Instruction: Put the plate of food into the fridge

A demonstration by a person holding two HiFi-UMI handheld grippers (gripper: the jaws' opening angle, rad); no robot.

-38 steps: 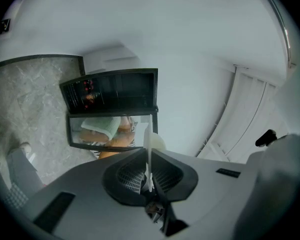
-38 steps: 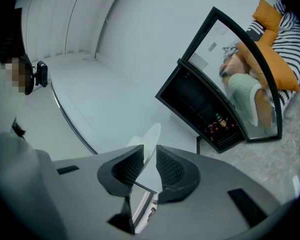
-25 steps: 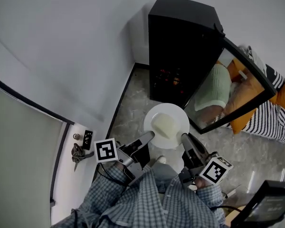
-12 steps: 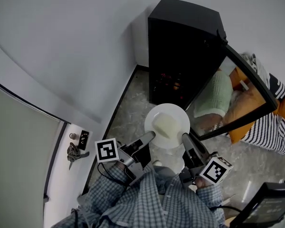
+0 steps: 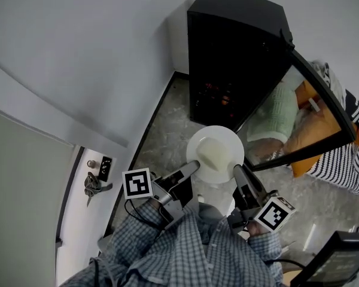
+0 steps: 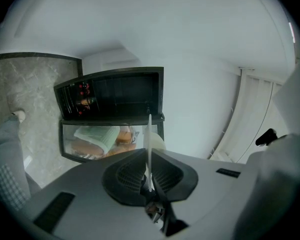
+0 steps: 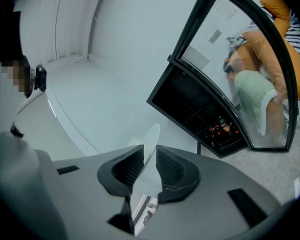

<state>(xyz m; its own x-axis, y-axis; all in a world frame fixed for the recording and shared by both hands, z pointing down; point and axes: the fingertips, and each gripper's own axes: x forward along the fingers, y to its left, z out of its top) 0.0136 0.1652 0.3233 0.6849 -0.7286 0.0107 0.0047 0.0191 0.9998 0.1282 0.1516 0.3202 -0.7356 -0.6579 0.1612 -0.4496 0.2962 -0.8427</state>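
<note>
Claws: left claw closed on the rim of the plate at its 8 o'clock; right claw closed on the same rim at its 5 o'clock. The plate is held in the air between them, above the floor and just short of the fridge.

Views compared: both gripper views show the plate only edge-on, as a thin white sliver pinched between ribbed pads. The head view alone shows its round top face and the food. The right gripper view gives the clearest look at small reddish items on a shelf inside the fridge. Only the head view shows the keys on a white ledge at 8 o'clock.

Room: grey marbled floor, plain white wall. Black fridge at 12 o'clock of the plate, its glass door swung open toward 2 o'clock. Striped fabric at 3 o'clock.

Plate: white, round, shallow. Food: one pale, smooth mound lying near the middle.
</note>
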